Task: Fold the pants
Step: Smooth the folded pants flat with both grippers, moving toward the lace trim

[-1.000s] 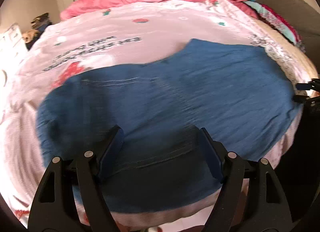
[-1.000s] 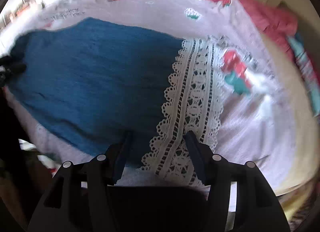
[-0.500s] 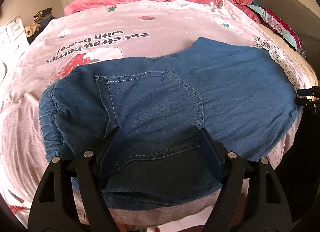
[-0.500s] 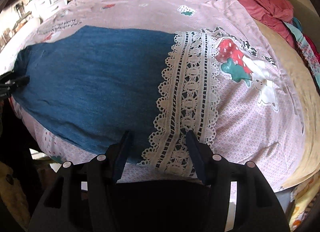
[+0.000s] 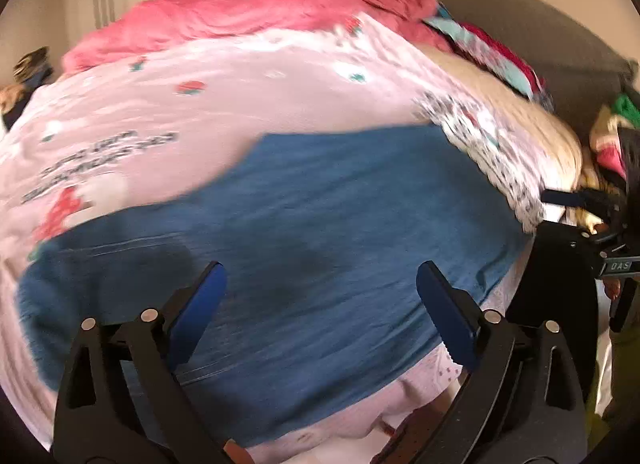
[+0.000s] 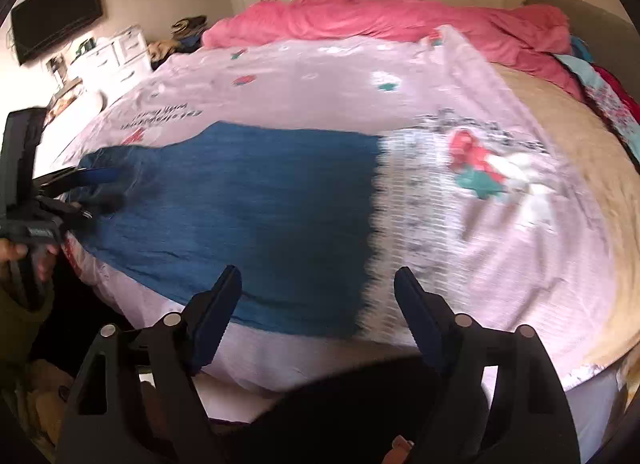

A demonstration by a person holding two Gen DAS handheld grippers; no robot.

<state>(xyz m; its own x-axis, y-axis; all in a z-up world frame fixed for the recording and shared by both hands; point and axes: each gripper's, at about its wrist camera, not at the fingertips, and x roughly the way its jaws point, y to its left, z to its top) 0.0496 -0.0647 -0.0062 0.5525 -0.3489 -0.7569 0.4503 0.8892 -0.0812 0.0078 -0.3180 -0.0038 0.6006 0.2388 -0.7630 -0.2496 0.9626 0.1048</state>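
The blue denim pants (image 5: 320,232) lie spread flat on the pink printed bedsheet (image 5: 224,104), along its near edge, with a band of white lace (image 6: 404,200) at their right end. The left gripper (image 5: 320,296) hangs above the pants' near edge toward their left end; its blue-padded jaws have just been opening and stand wide apart, nothing pinched between them. The right gripper (image 6: 318,296) hangs above the near edge where denim meets lace; its jaws have also just been opening and stand apart, clear of the cloth. Both views are blurred.
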